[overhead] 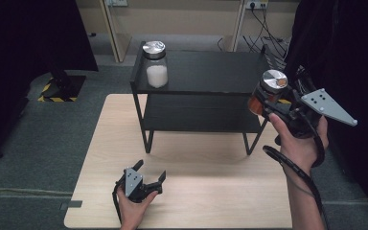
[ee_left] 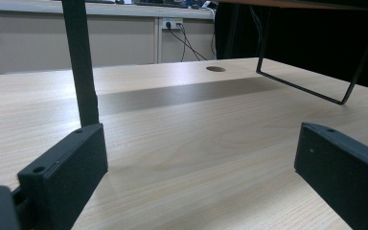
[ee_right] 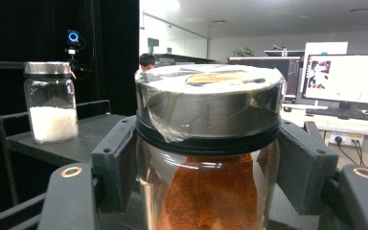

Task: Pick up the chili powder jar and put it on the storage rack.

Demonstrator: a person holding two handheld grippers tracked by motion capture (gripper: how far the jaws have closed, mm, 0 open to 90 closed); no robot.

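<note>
Left tongs [overhead: 150, 175] rest spread on the pale wooden tabletop [overhead: 211, 191], near left. Right tongs [overhead: 267, 108] pinch a glass jar of red-orange powder with metal lid [overhead: 267, 91], held at the right end of the black two-tier metal shelf [overhead: 206, 72]; glass jar of white granules [overhead: 155, 64] stands far left on it

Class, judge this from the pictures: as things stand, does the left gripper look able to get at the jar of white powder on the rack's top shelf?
Probably yes. The left gripper rests open and empty on the table; the white-powder jar stands alone at the shelf's left end, nothing between them.
</note>
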